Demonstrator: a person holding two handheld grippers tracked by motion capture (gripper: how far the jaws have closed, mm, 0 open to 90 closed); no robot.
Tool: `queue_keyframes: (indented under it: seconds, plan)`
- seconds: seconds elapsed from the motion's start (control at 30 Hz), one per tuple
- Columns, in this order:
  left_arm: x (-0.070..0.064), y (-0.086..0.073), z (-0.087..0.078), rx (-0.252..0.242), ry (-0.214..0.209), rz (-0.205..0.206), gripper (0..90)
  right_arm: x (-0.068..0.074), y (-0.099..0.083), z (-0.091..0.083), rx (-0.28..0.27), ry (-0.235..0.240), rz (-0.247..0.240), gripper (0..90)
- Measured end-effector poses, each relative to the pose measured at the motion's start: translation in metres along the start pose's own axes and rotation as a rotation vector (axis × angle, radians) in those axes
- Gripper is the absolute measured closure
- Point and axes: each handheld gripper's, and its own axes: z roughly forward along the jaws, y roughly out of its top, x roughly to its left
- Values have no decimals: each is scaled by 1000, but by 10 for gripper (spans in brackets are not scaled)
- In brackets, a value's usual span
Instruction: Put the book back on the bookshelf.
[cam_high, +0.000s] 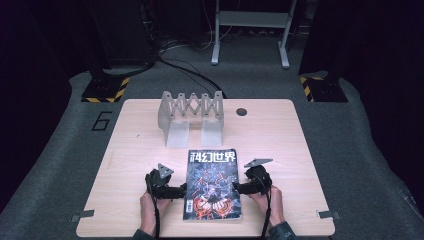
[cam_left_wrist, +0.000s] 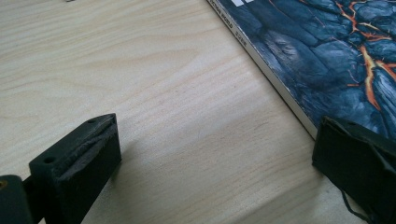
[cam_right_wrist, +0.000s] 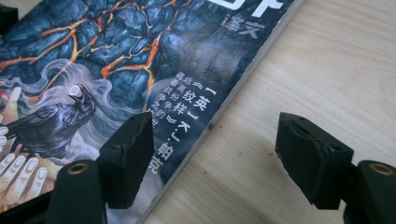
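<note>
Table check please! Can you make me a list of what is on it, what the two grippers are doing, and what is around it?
Surface: light wooden table, flat, with a dark round hole near the far edge.
Job's things: magazine lying flat, cover up, near the front edge.
Clutter: grey folding rack standing behind the magazine.
Grippers: left gripper open at the magazine's left edge; right gripper open, jaws either side of its right edge.
Cables: black cables on the floor behind the table.
Surroundings: grey carpet, metal frame legs, yellow-black striped bases.
</note>
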Motion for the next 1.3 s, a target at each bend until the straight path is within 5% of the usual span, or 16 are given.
queue_keyframes:
  seconds: [0.53, 1.3]
  plan:
    - [0, 0, 0, -2, -1, 4, 11, 3, 13, 8, 48, 51, -17, 489]
    - [0, 0, 0, -4, -2, 5, 17, -3, 20, 10, 102, 73, 24, 509]
